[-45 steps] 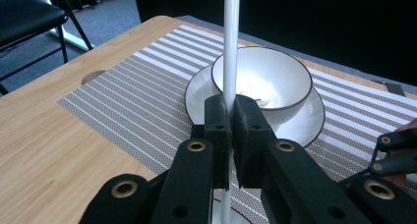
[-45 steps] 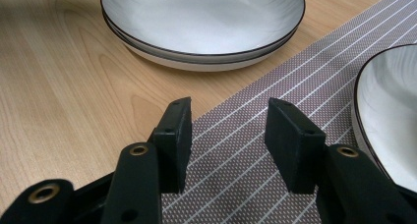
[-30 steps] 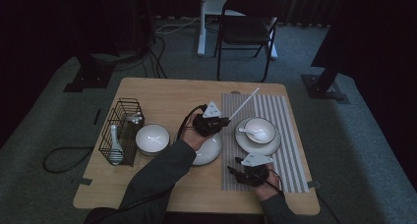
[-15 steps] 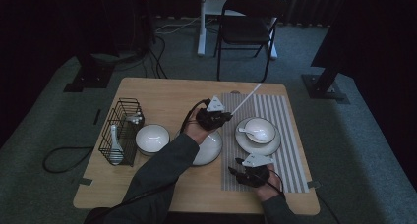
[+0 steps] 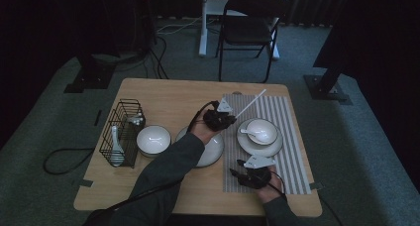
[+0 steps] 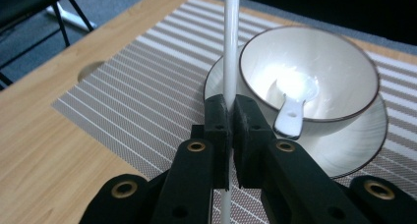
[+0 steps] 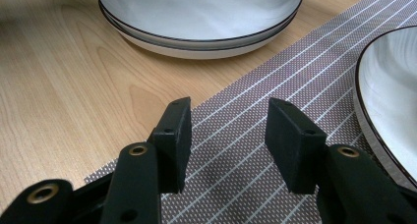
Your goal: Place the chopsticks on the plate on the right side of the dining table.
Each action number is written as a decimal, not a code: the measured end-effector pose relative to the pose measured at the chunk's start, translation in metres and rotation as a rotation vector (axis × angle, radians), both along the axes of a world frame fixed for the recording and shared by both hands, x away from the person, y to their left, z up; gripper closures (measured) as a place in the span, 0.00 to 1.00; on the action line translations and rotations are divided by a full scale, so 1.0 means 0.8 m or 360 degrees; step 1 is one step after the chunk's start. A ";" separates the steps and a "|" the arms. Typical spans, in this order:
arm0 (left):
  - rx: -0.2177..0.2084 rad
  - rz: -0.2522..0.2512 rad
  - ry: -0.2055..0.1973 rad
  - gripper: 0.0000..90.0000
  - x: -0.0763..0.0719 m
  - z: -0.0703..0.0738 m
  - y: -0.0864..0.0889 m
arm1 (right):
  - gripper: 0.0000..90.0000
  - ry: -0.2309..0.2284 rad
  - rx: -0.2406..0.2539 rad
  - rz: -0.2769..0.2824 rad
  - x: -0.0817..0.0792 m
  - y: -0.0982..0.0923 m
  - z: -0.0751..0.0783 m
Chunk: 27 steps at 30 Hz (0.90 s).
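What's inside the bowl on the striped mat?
A white spoon lies in the bowl, handle over the near rim. The bowl sits on a plate; the plate's middle is covered by the bowl.

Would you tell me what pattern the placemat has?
The placemat has grey and white stripes, clearest in the left gripper view.

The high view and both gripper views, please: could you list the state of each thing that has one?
Left tool: shut on the white stick.
White stick: gripped, slanting up over the striped mat.
Right tool: open, holding nothing, above the mat's edge.
Bowl on saucer: upright, white spoon inside.
Small bowl: upright.
Wire basket: upright, holding a white utensil.
Plates: stacked.
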<state>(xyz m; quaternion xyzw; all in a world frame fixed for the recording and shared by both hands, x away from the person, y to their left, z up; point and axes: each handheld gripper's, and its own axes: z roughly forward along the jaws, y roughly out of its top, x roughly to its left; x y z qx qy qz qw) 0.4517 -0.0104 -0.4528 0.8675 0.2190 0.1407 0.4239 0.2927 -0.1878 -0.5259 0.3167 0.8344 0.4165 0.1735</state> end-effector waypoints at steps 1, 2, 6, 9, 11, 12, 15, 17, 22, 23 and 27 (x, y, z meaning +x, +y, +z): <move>0.0014 0.0000 0.0001 0.96 0.001 -0.002 -0.002 | 0.58 -0.0002 0.0001 0.0001 0.000 0.000 0.000; 0.0019 0.0000 0.0006 0.96 0.001 -0.004 -0.003 | 0.58 -0.0001 0.0001 0.0001 0.000 0.000 0.000; 0.0054 -0.0005 0.0019 0.96 0.003 -0.010 -0.009 | 0.58 -0.0003 0.0000 0.0003 0.000 0.000 -0.001; 0.0077 -0.0006 0.0031 0.96 0.005 -0.015 -0.013 | 0.58 0.0001 0.0003 0.0000 0.000 0.000 0.000; 0.0083 -0.0011 0.0041 0.96 0.006 -0.017 -0.014 | 0.58 0.0002 0.0001 -0.0001 0.001 0.000 -0.001; 0.0090 -0.0013 0.0046 0.96 0.006 -0.018 -0.016 | 0.58 0.0003 0.0001 0.0000 0.001 0.000 -0.001; 0.0120 -0.0008 0.0056 0.96 0.007 -0.022 -0.020 | 0.58 0.0004 0.0000 0.0001 0.001 0.000 -0.001; 0.0130 -0.0006 0.0062 0.96 0.008 -0.023 -0.023 | 0.58 0.0004 0.0000 0.0003 0.001 0.000 -0.001; 0.0141 -0.0001 0.0085 0.96 0.010 -0.027 -0.030 | 0.58 0.0005 0.0002 0.0003 0.001 0.000 -0.001; 0.0142 -0.0002 0.0088 0.96 0.011 -0.028 -0.030 | 0.58 0.0005 0.0002 0.0003 0.001 0.000 -0.001; 0.0129 0.0009 0.0101 0.96 0.012 -0.033 -0.031 | 0.58 0.0004 0.0004 0.0003 0.001 0.000 -0.001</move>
